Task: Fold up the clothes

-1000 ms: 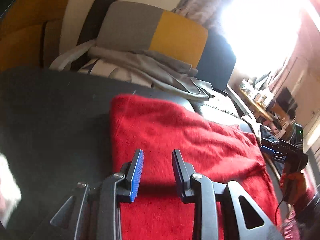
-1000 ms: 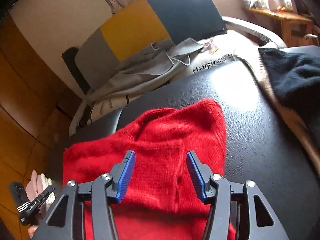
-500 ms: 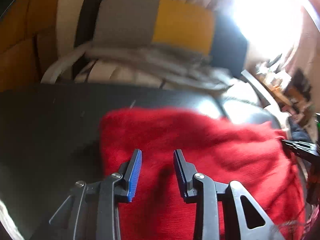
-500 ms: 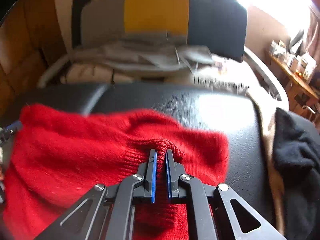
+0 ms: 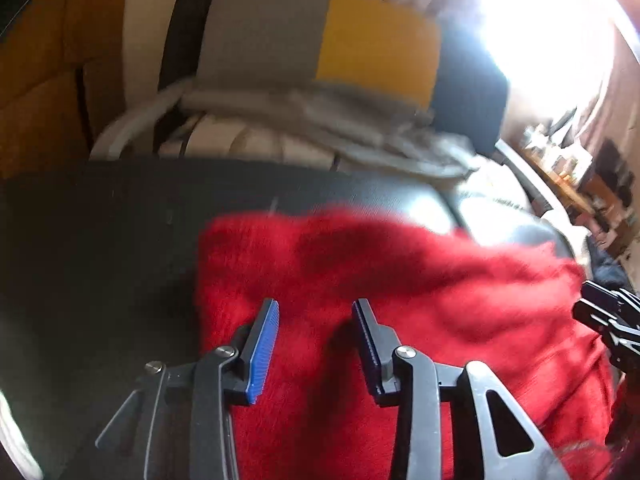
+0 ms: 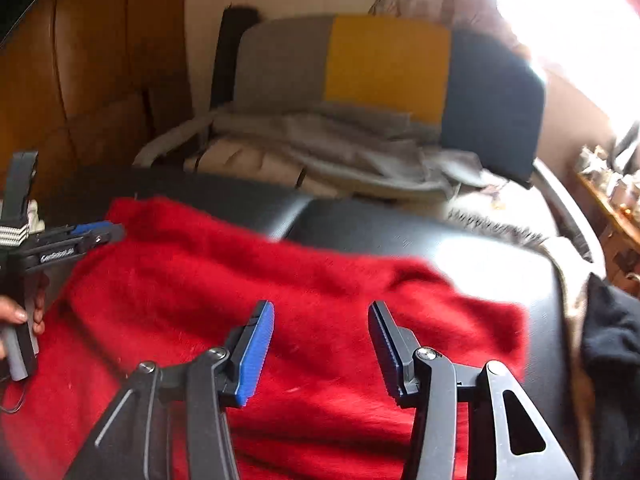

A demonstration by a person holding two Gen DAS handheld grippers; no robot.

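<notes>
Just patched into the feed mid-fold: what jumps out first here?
The red sweater dominates, spread over the black padded surface under both grippers. The right gripper and left gripper hover over it, jaws apart and just opening, nothing pinched. Behind, a chair back in grey, yellow and navy holds a heap of pale clothes, beside a glaring window.
</notes>
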